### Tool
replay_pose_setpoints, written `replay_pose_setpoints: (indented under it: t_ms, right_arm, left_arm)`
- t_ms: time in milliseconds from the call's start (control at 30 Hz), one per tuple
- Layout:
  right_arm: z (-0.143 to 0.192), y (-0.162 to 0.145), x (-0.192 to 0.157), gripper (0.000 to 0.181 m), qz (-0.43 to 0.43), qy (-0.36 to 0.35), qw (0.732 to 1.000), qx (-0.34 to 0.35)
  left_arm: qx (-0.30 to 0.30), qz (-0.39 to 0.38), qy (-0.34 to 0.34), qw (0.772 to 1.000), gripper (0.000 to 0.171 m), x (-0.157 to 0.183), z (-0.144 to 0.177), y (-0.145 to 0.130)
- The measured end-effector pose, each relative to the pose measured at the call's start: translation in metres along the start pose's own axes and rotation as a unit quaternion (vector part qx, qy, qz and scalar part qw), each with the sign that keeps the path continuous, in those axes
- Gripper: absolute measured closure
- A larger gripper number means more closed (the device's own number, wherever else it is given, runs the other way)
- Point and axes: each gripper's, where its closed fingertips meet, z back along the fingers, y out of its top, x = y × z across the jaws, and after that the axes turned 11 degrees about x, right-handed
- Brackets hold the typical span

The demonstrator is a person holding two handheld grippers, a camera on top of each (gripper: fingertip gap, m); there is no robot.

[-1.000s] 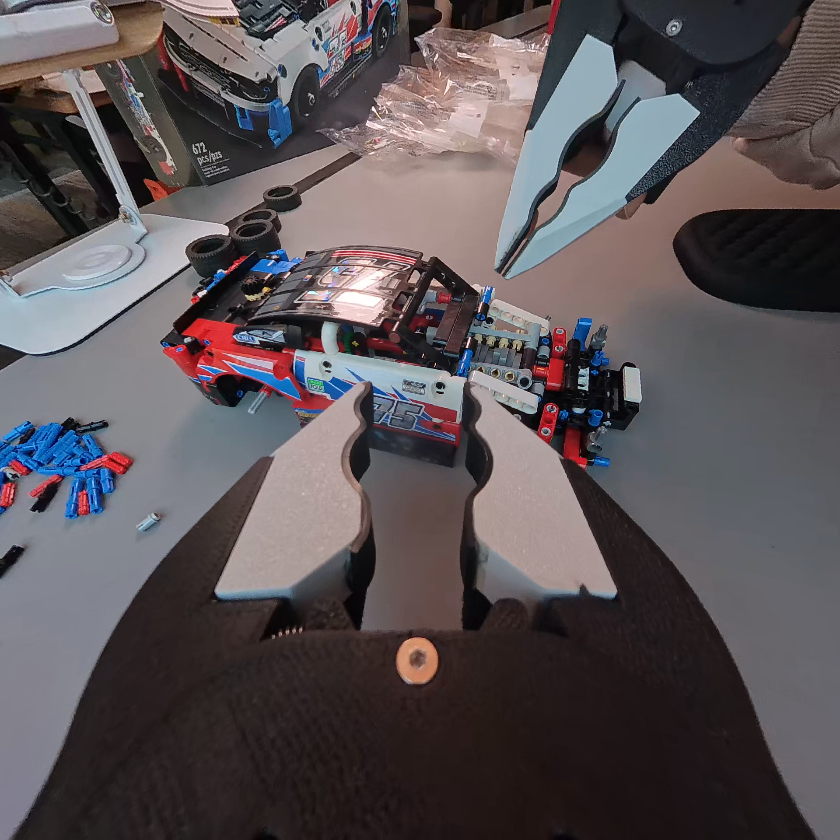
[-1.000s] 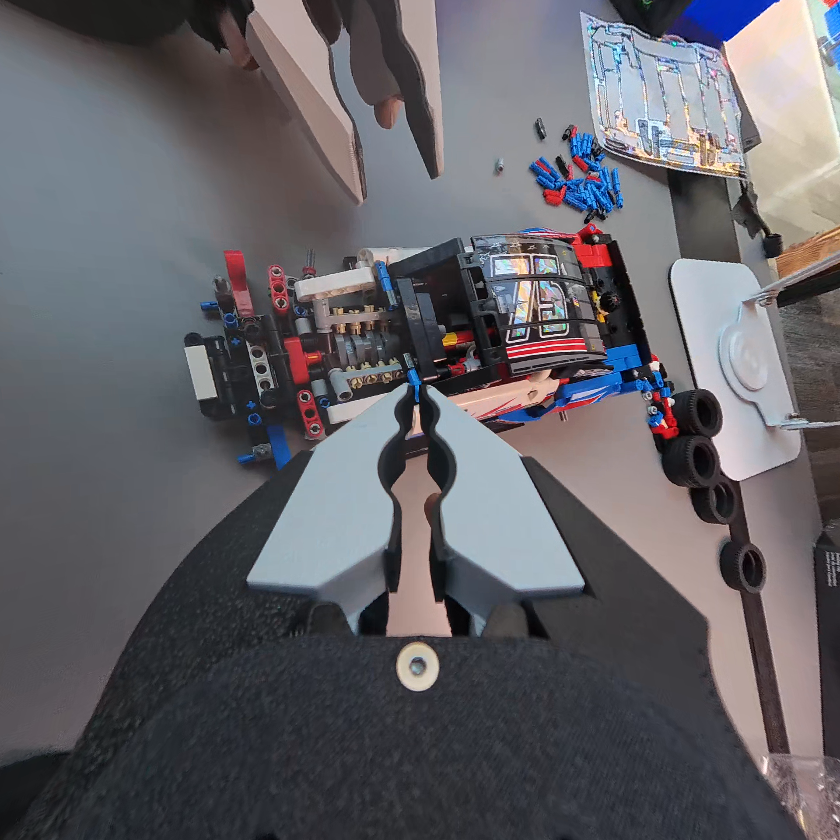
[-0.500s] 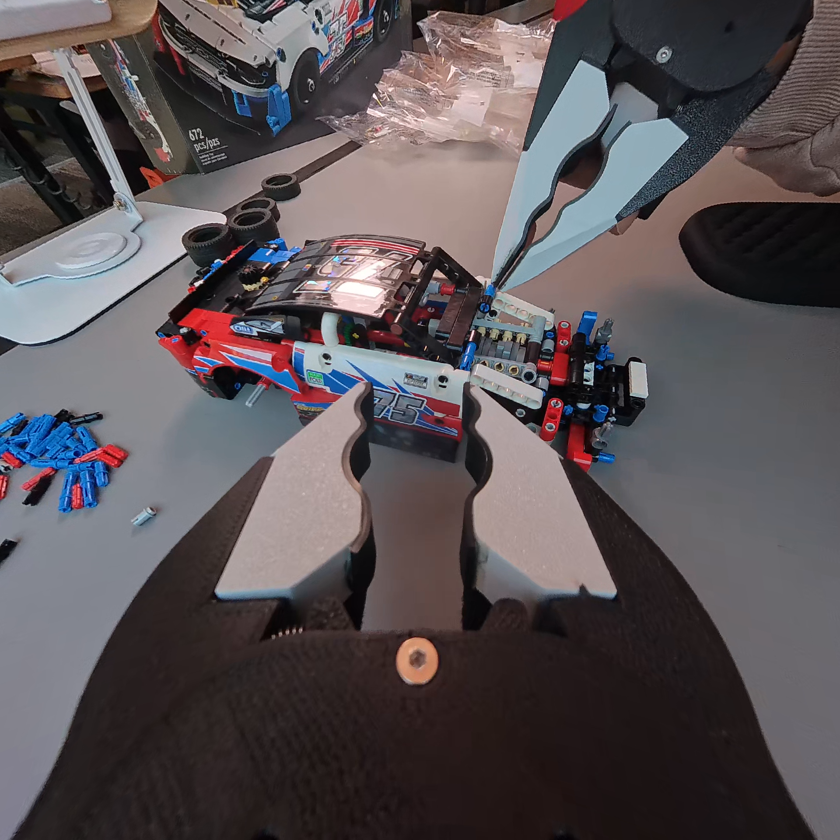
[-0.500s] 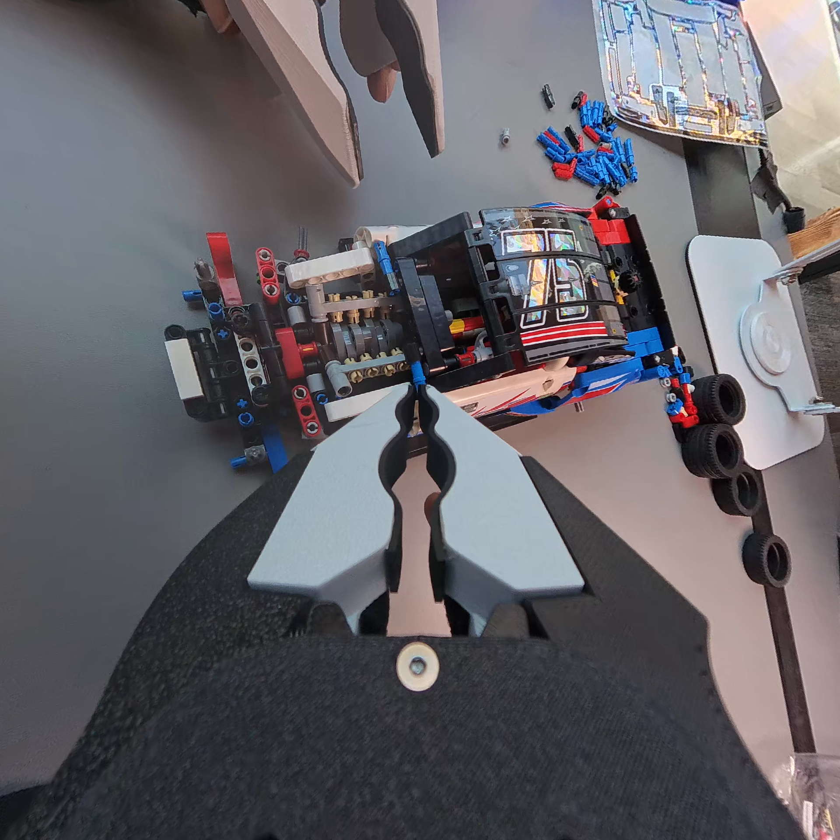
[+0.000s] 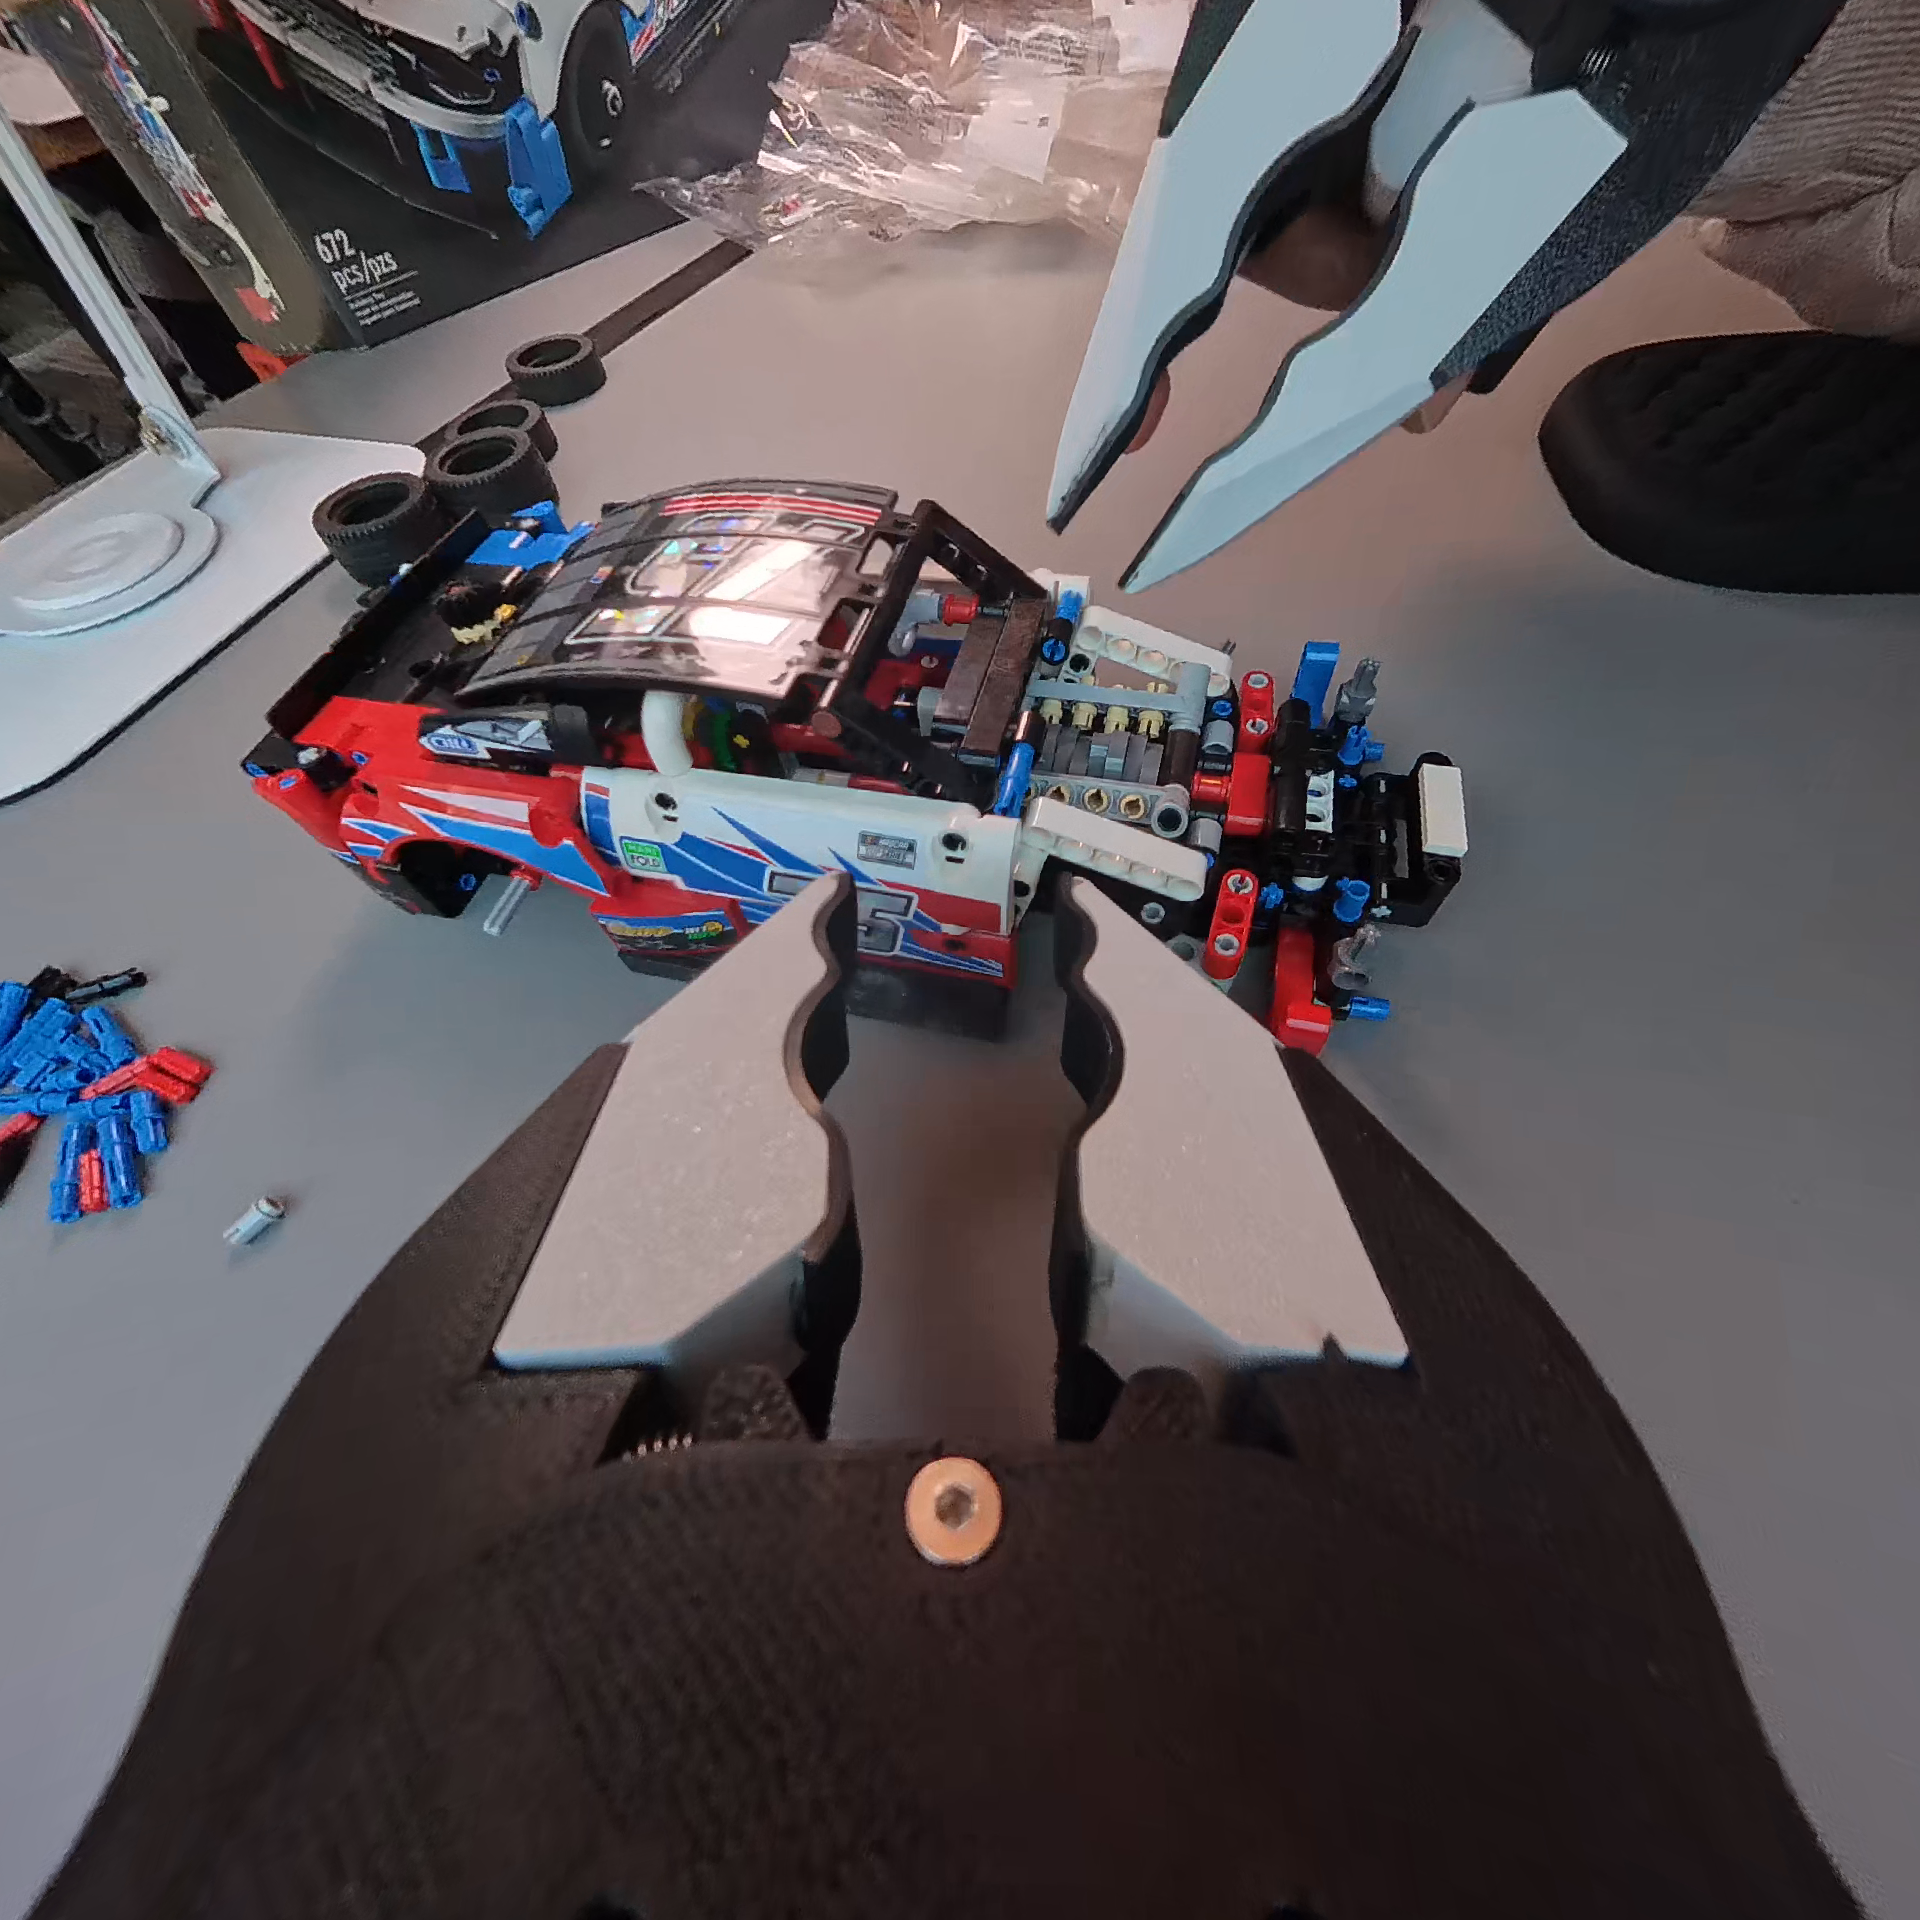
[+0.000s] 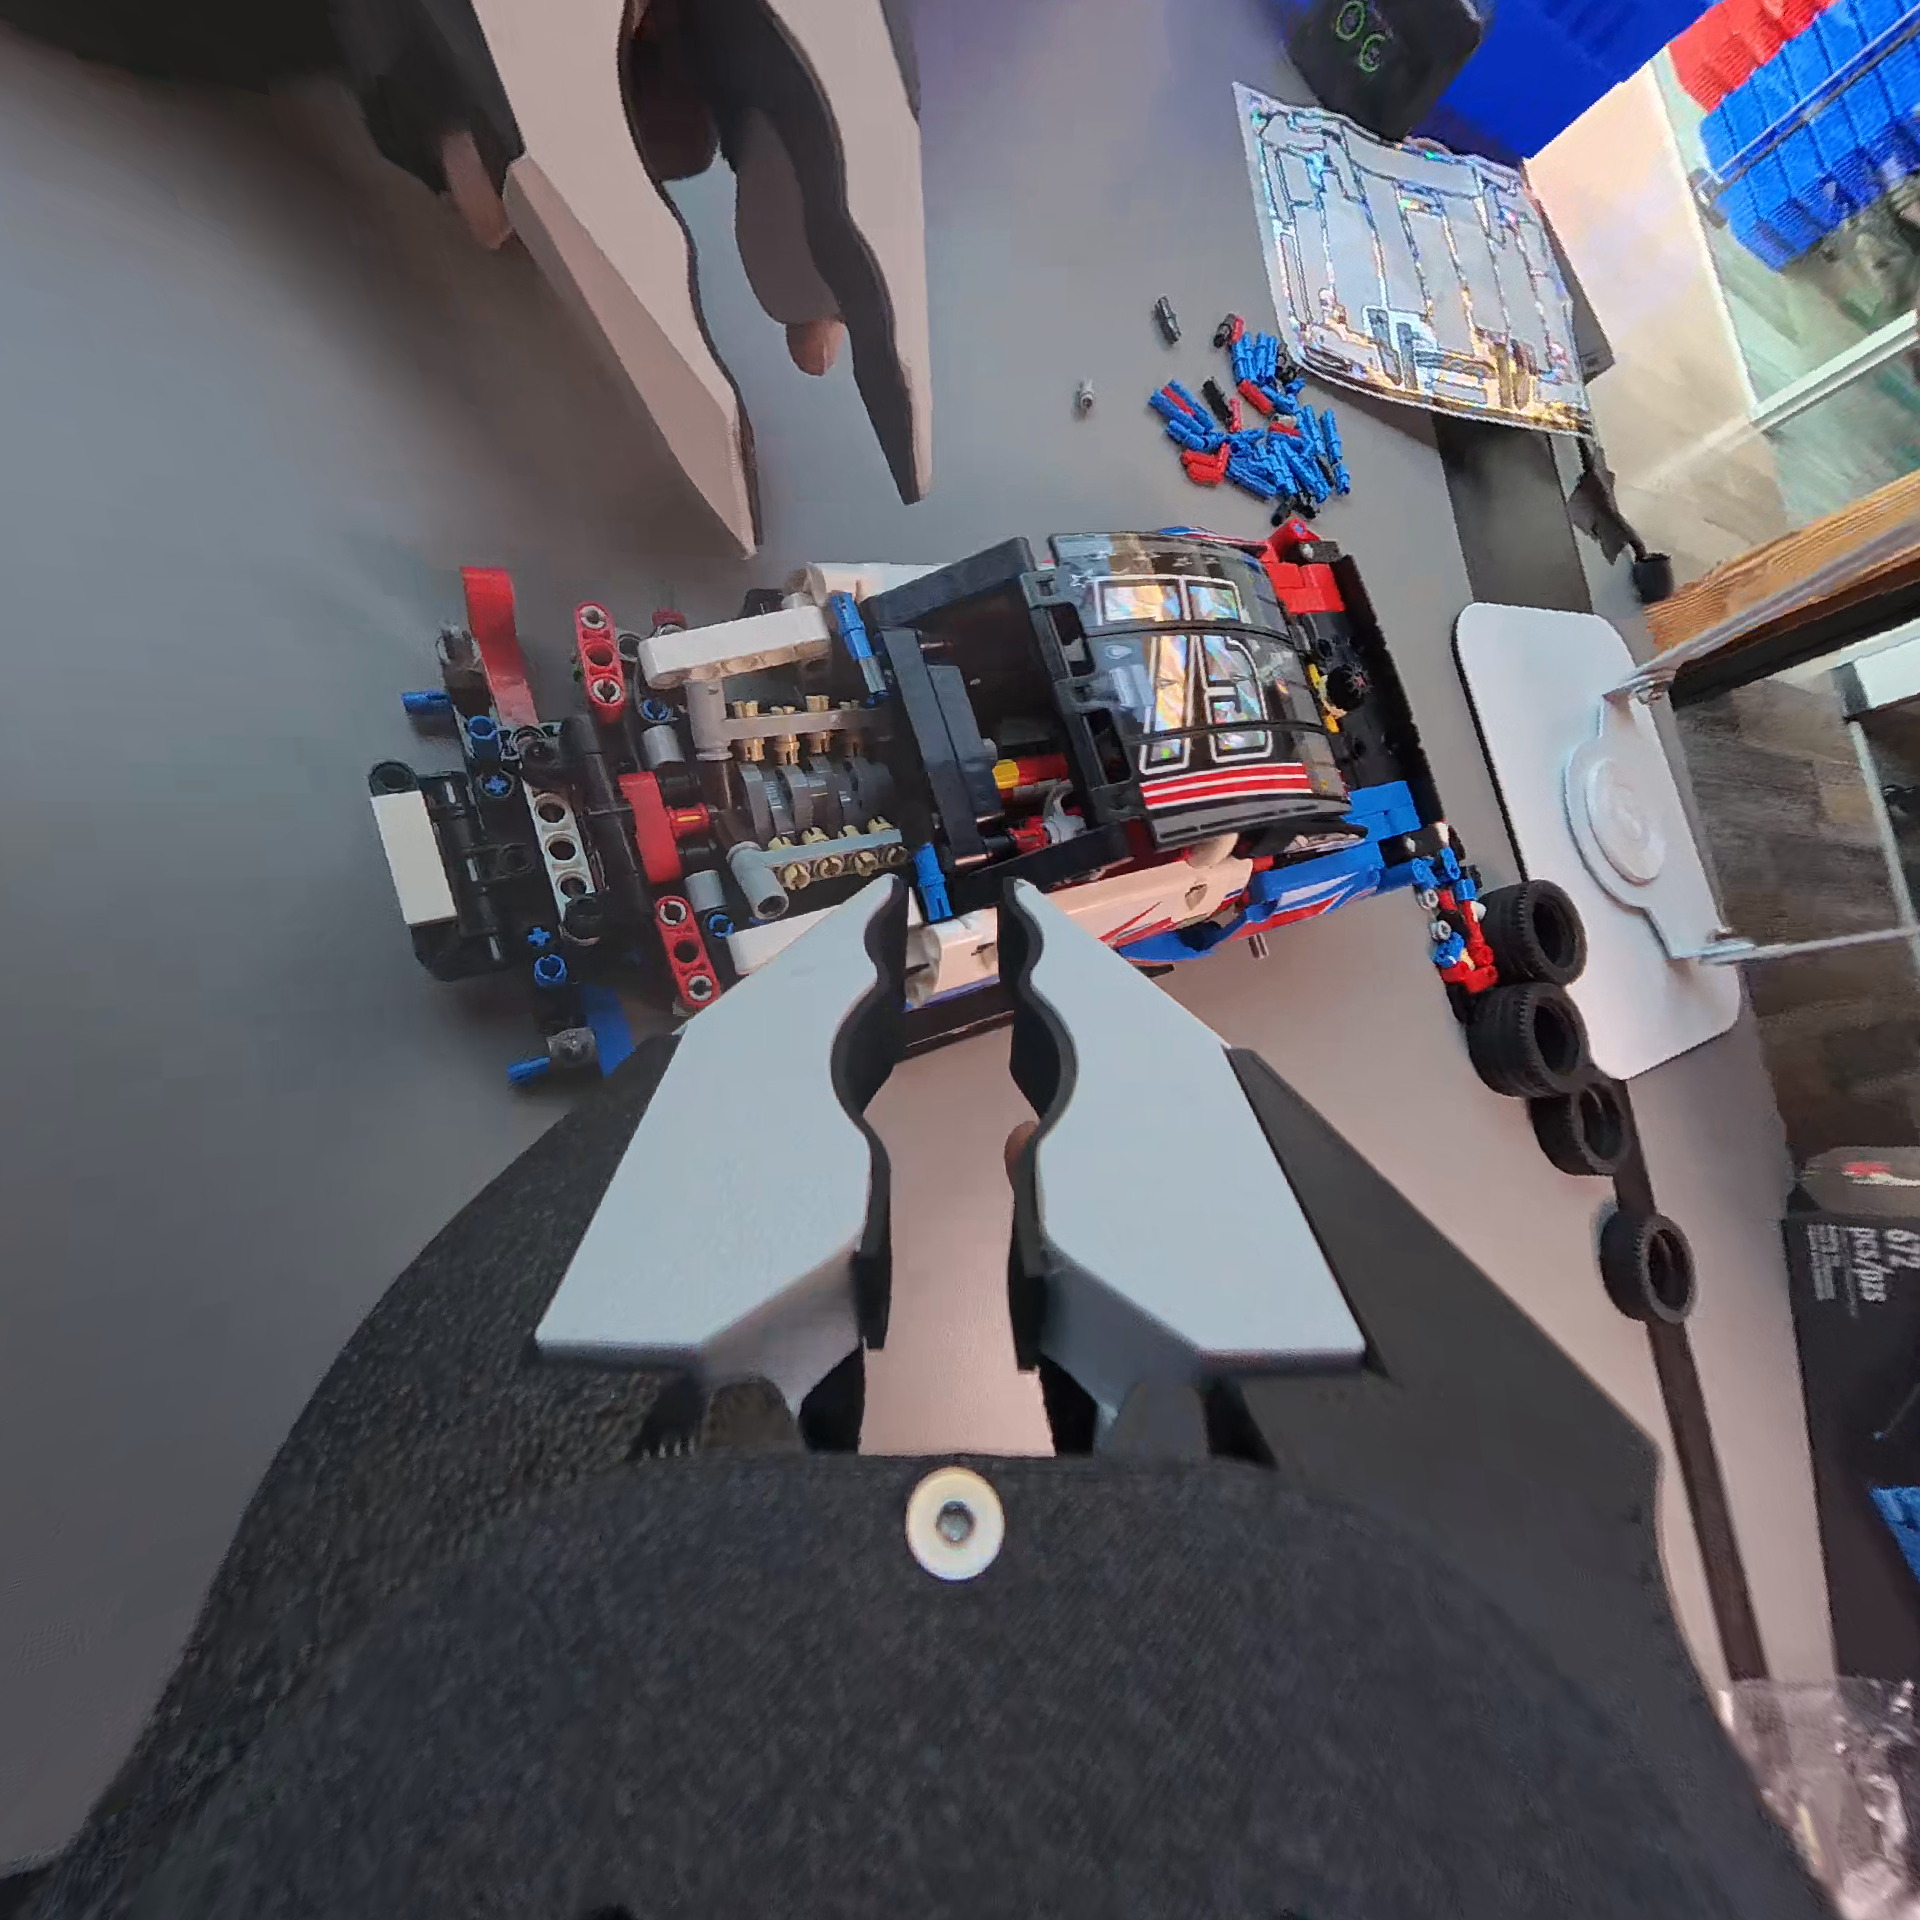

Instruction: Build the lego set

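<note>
The partly built red, white and blue lego car (image 5: 790, 790) lies on the grey table, its engine and bare chassis end to the right. My left gripper (image 5: 951, 904) is open and empty, just in front of the car's near side panel. My right gripper (image 5: 1091, 551) hangs open just above the car's far side. In the right wrist view the car (image 6: 1143, 727) lies crosswise. My right gripper (image 6: 951, 894) is open, with a blue pin (image 6: 930, 883) standing in the car between its fingertips. The left gripper (image 6: 831, 520) shows beyond the car.
Several black tyres (image 5: 436, 499) lie by a white stand base (image 5: 125, 561). A pile of blue and red pins (image 5: 94, 1091) lies left, near a sticker sheet (image 6: 1413, 260). The set's box (image 5: 416, 135) and plastic bags (image 5: 935, 125) stand behind. A black pad (image 5: 1745, 457) is at right. One gripper's finger ends stand about 9 cm off the other's. The white stand base (image 5: 125, 561) is about 40 cm from both grippers' fingertips.
My right gripper came down to the car shut on the blue pin, then opened and left the pin in the car by the windscreen frame. My left gripper stayed open and moved slightly closer.
</note>
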Motion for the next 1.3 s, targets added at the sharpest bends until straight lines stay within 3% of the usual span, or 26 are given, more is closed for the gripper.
replay_pose_setpoints:
  t_ms: [267,600,833,1000,1167,1300]
  right_arm:
    - [-0.018,-0.006,-0.004,0.165,0.144,0.001,0.987,-0.074]
    - [-0.019,-0.005,-0.002,0.173,0.273,0.004,0.956,-0.108]
    - [-0.019,-0.005,-0.002,0.176,0.312,0.013,0.943,-0.119]
    - [-0.019,-0.004,-0.002,0.175,0.291,0.009,0.950,-0.115]
    - [-0.024,0.017,-0.010,0.163,0.121,0.000,0.992,-0.028]
    - [-0.035,0.033,-0.014,0.162,0.099,-0.022,0.995,0.004]
  left_arm:
    - [-0.023,-0.108,0.021,0.994,0.144,0.004,-0.009,-0.004]
    - [-0.023,-0.099,0.028,0.994,0.145,-0.001,-0.007,-0.006]
    - [-0.022,-0.098,0.029,0.995,0.145,-0.001,-0.006,-0.006]
    - [-0.016,-0.089,0.029,0.995,0.145,-0.001,-0.005,-0.004]
    - [-0.004,-0.061,0.032,0.998,0.142,-0.004,-0.003,0.000]
    - [-0.004,-0.051,0.029,0.998,0.142,-0.004,-0.003,0.000]
